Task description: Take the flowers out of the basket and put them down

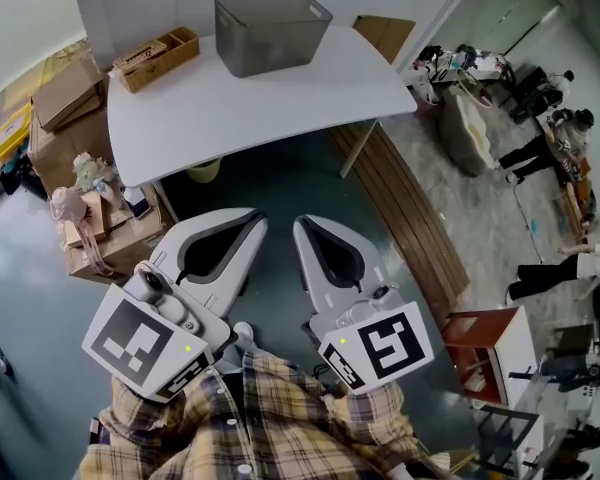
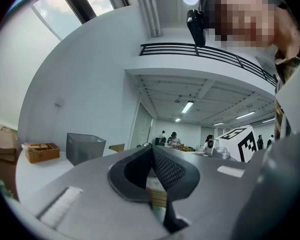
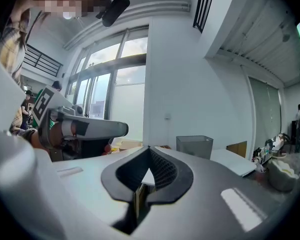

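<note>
- At the near side of the white rectangular table (image 1: pixel 230 108): a person in a yellow plaid shirt (image 1: pixel 270 418) holds both grippers level, close to the chest and well apart from the table. This looks like a ready stance, with the task not yet begun.
- Left gripper (image 1: pixel 252 220): fingers together, nothing between them.
- Right gripper (image 1: pixel 302 224): fingers pressed together, also empty.
- A grey plastic rectangular basket (image 1: pixel 270 33) sits at the table's far edge, near the wall. No flowers can be made out inside it from here.
- A pale pink bundle (image 1: pixel 75 190) lies on the brown cardboard boxes (image 1: pixel 110 238) left of the table. It may be the flowers, but I cannot tell.
- A shallow woven tan tray (image 1: pixel 158 56) sits on the table's far left corner, just beside the grey basket's side.
- Count: two grippers, one grey basket, one woven tray, one table.
</note>
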